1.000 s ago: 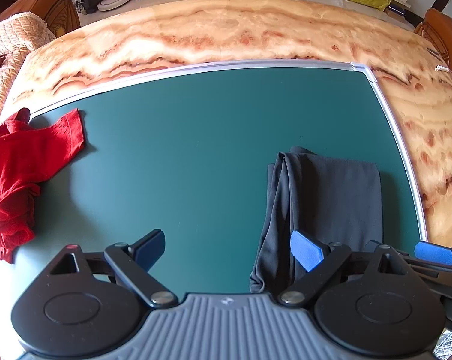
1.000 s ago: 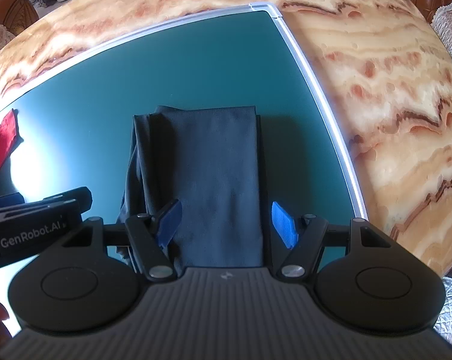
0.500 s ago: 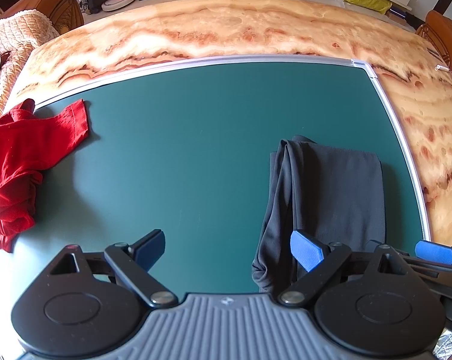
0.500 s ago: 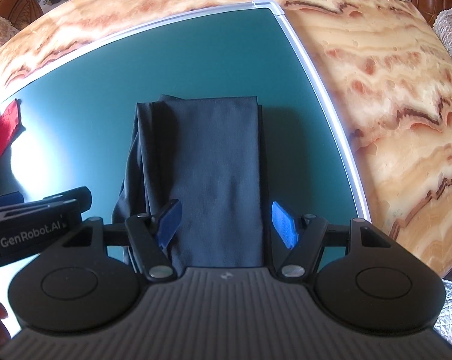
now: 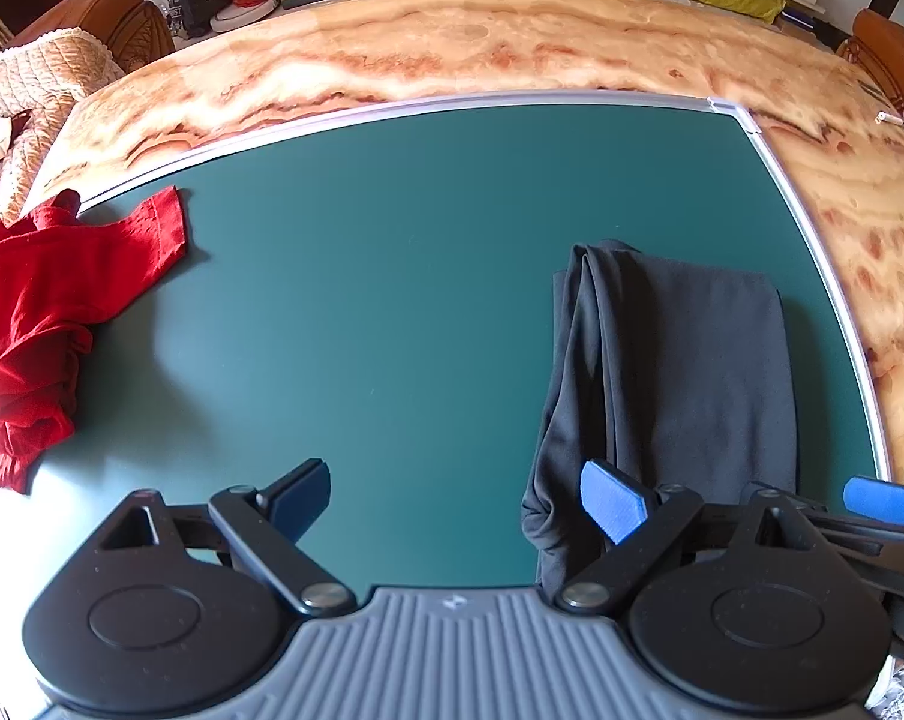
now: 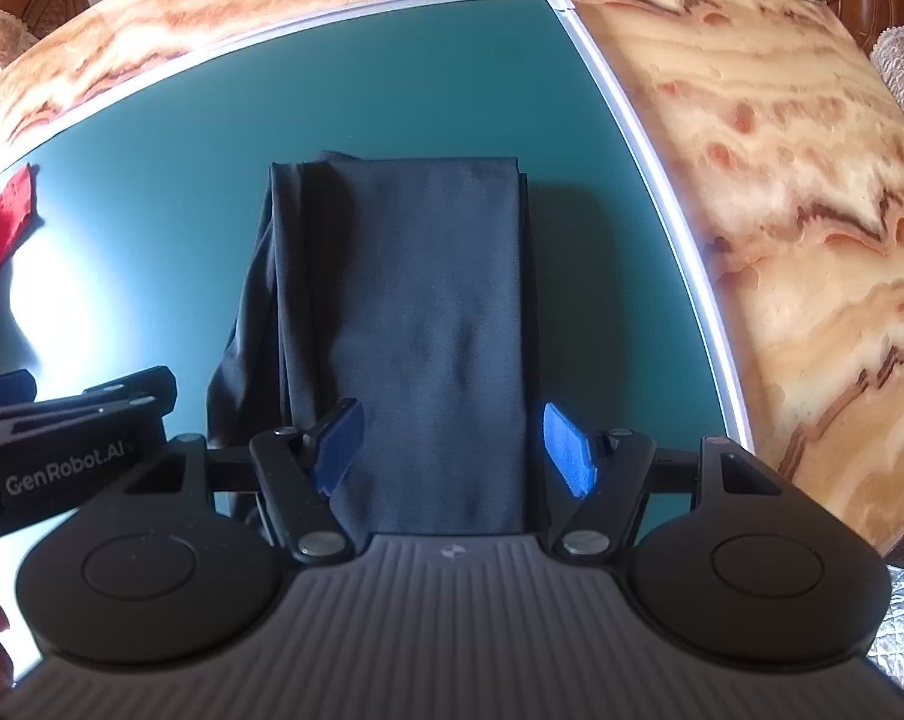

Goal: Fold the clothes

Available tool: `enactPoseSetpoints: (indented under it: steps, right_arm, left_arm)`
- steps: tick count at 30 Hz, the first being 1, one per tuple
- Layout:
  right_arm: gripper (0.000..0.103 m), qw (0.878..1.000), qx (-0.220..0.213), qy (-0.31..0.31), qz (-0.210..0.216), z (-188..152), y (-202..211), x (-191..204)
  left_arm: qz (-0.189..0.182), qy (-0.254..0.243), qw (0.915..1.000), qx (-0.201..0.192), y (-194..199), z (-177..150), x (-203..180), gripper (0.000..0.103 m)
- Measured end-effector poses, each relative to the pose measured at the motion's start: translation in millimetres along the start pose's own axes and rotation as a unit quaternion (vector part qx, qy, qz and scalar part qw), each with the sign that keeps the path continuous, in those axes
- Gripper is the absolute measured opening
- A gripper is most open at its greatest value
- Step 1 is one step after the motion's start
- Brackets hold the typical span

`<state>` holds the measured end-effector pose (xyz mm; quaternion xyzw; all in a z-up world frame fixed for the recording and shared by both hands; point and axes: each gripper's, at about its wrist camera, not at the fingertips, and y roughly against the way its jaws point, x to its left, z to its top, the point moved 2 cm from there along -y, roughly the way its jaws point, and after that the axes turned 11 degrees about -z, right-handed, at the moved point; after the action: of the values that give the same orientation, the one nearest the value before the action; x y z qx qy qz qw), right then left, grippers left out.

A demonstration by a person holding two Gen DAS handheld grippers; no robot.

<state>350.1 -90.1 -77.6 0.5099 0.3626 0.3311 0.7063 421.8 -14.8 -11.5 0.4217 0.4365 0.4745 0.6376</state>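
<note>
Nearest the lens, the right claw (image 6: 449, 447) stands wide open and empty above the near end of the dark folded garment (image 6: 416, 324); the left claw (image 5: 454, 501), equally open, straddles the garment's bunched left edge. Grip both near corners evenly before folding away. Beyond, left of the garment, lies a red garment (image 5: 50, 312) on the green worktop (image 5: 362, 312).

Both of the 2 cameras sit just behind their own fingers and look steeply down at a green mat (image 5: 392, 300) on a marble table (image 5: 481, 54). The left view hangs over the mat's middle and takes in the far room. The right view sits close above the dark folded cloth (image 6: 428, 312), near the mat's right edge. Both views share that cloth (image 5: 691, 372), the mat's far right corner and a red garment (image 5: 38, 312) at the left (image 6: 2, 222).
</note>
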Motion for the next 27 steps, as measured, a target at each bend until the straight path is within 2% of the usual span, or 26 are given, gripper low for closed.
enactPoseSetpoints:
  steps: [18, 27]
  right_arm:
    - [0.075, 1.000, 0.004, 0.006, 0.009, -10.9, -11.7, -10.6]
    - [0.075, 1.000, -0.025, 0.015, 0.009, -23.4, -13.6, -8.9]
  left_arm:
    - [0.000, 0.002, 1.0000, -0.005, -6.7, -14.0, -9.6, 0.094]
    - [-0.006, 0.007, 0.9987, -0.050, -4.8, -32.6, -4.1, 0.094]
